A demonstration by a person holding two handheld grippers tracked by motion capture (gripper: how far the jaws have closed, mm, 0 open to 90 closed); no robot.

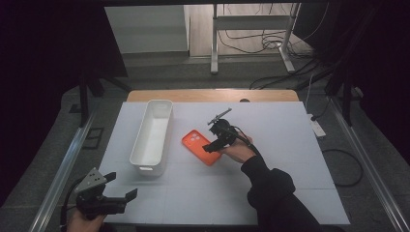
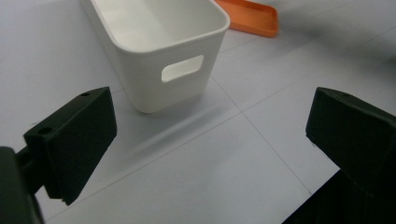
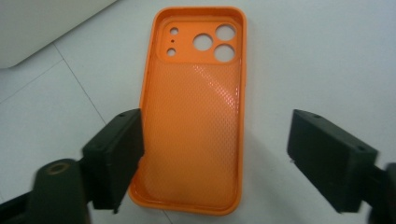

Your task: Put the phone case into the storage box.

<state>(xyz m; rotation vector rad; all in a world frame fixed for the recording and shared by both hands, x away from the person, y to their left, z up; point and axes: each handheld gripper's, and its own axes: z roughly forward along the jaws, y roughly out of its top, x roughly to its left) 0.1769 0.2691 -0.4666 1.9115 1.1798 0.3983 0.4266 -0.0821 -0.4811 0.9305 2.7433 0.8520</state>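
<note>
While the right hand-held gripper is held wide above the phone case, the case's near edge is partly hidden by one jaw.

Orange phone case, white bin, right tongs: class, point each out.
Orange phone case point(image 3: 194, 135), right gripper view, textured inner floor.
White bin point(image 2: 180, 74), left gripper view, end wall by handle slot.
Right tongs point(image 3: 212, 158), right gripper view, midway between jaws.

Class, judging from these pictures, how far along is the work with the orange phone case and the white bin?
Done: nothing in the white bin yet. In hand: the right tongs stand open over the orange phone case, which lies flat on the table. Left: grasping it, perhaps binning it. The left tongs wait open.
</note>
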